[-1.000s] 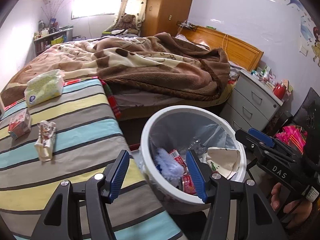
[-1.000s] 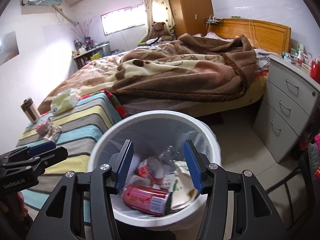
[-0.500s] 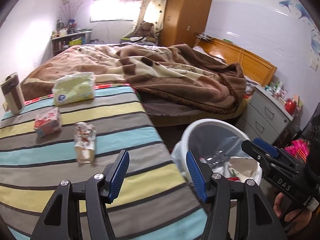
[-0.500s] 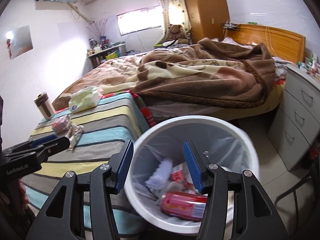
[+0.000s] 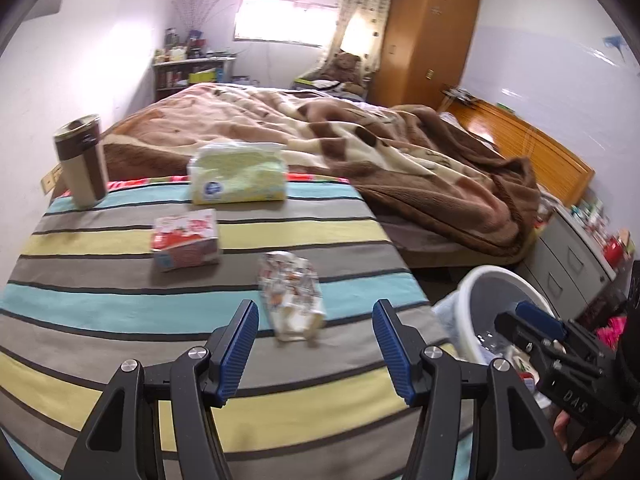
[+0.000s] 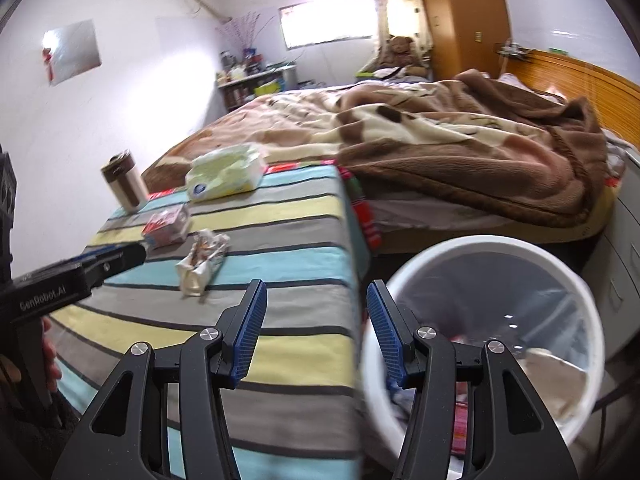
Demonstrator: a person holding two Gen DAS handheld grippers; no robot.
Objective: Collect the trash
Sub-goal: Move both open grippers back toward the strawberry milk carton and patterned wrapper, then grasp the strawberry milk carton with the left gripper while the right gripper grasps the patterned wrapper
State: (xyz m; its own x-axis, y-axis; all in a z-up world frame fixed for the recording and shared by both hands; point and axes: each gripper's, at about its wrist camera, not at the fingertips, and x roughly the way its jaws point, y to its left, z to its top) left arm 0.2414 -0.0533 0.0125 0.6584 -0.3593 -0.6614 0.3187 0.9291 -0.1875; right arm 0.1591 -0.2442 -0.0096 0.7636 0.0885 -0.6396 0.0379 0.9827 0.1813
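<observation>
A crumpled snack wrapper [image 5: 291, 293] [image 6: 202, 261] lies on the striped table cloth [image 5: 120, 304], just ahead of my left gripper [image 5: 316, 346], which is open and holds nothing. Behind the wrapper sits a small red and white carton [image 5: 186, 239] [image 6: 167, 225]. The white trash bin [image 6: 500, 332] [image 5: 486, 300] stands by the table's right edge with trash inside. My right gripper [image 6: 316, 332] hangs open and bare over the gap between table edge and bin.
A tissue pack [image 5: 237, 174] and a brown tumbler [image 5: 82, 160] stand at the table's far side. A bed with a brown blanket [image 5: 380, 152] lies beyond. Grey drawers [image 5: 568, 256] stand at right. A hand [image 5: 580, 440] grips the right gripper's handle.
Both grippers have swung left, away from over the bin toward the striped table. The wrapper and carton now sit ahead of the left gripper; the bin has slid to the right.
</observation>
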